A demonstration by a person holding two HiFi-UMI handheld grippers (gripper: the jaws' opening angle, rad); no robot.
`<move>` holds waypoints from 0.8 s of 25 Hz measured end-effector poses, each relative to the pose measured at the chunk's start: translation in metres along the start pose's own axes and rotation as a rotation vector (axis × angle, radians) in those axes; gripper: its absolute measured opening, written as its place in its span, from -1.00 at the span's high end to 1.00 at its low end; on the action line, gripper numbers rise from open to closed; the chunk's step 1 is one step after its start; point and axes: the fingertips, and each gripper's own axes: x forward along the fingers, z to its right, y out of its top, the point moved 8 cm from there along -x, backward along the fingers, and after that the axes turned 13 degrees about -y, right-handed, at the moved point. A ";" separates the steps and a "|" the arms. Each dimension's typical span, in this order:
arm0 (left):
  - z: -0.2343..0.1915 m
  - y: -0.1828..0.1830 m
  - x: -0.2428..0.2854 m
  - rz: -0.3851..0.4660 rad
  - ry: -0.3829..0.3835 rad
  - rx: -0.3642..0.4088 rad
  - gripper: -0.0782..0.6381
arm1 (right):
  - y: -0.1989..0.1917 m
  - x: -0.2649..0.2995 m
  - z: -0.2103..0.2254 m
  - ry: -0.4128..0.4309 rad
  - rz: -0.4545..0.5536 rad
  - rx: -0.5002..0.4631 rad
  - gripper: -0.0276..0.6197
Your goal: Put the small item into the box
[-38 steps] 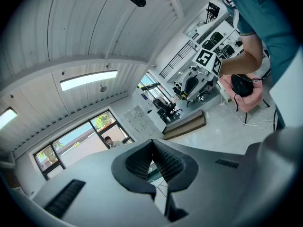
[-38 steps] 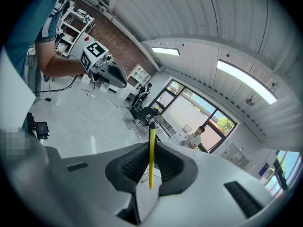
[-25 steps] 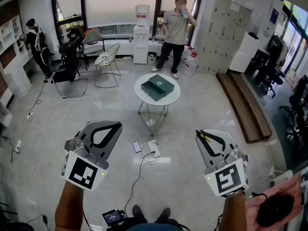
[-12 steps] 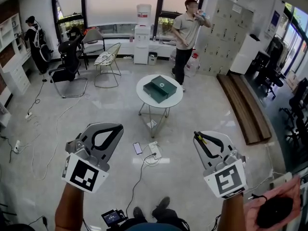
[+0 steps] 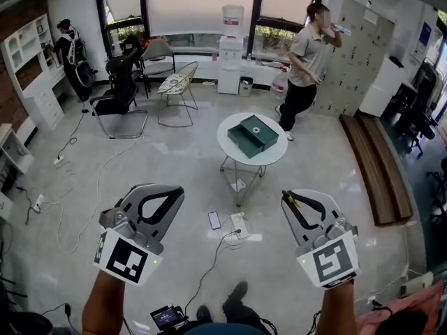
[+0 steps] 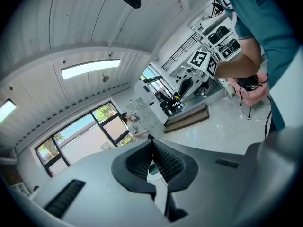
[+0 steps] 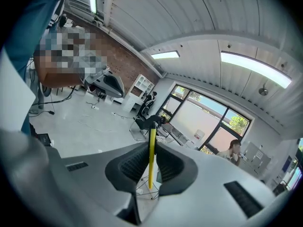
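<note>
While the right gripper (image 5: 289, 197) is clamped on the thin yellow item (image 7: 151, 155), the green box (image 5: 253, 135) sits on the round table (image 5: 234, 149) well ahead, so carrying it over and dropping it in looks all left to do. Left gripper (image 5: 173, 191) is pinched closed on nothing.

No legible text or markings

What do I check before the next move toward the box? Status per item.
1. Right gripper shut on the yellow item: ok.
2. Left gripper shut, nothing between its jaws: ok.
3. Green box in view on the round table: ok.
4. Box open to take the item: cannot tell.
5. Floor ahead free of trip hazards: not ok; phone and cable lie in the way.
</note>
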 end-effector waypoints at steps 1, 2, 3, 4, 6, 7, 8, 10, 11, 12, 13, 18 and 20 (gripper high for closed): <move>-0.005 -0.001 0.011 -0.007 0.004 -0.001 0.73 | -0.007 0.009 0.007 0.006 0.008 0.003 0.71; -0.009 0.000 0.022 -0.014 0.006 -0.003 0.73 | -0.014 0.017 0.014 0.013 0.013 0.006 0.71; -0.013 0.001 0.034 -0.020 0.008 -0.004 0.73 | -0.021 0.024 0.022 0.019 0.016 0.009 0.71; -0.018 0.003 0.046 -0.027 0.008 -0.004 0.73 | -0.029 0.031 0.032 0.024 0.020 0.012 0.71; -0.030 0.008 0.073 -0.040 0.010 0.001 0.73 | -0.046 0.045 0.054 0.026 0.028 0.022 0.71; -0.035 0.010 0.088 -0.043 0.012 -0.001 0.73 | -0.056 0.053 0.066 0.026 0.032 0.026 0.71; -0.039 0.012 0.103 -0.045 0.014 -0.005 0.73 | -0.066 0.060 0.077 0.027 0.034 0.029 0.71; -0.047 0.017 0.130 -0.060 0.014 0.000 0.73 | -0.085 0.073 0.099 0.033 0.038 0.038 0.71; -0.050 0.021 0.141 -0.068 0.014 0.003 0.73 | -0.093 0.078 0.107 0.035 0.041 0.043 0.71; -0.052 0.023 0.149 -0.072 0.015 0.002 0.73 | -0.099 0.082 0.114 0.037 0.045 0.048 0.71; -0.053 0.024 0.155 -0.074 0.017 -0.001 0.73 | -0.103 0.085 0.118 0.038 0.049 0.052 0.71; -0.062 0.027 0.181 -0.098 0.008 0.019 0.73 | -0.123 0.097 0.135 0.033 0.060 0.071 0.71; -0.067 0.033 0.192 -0.090 0.005 0.020 0.73 | -0.130 0.097 0.145 0.024 0.058 0.079 0.71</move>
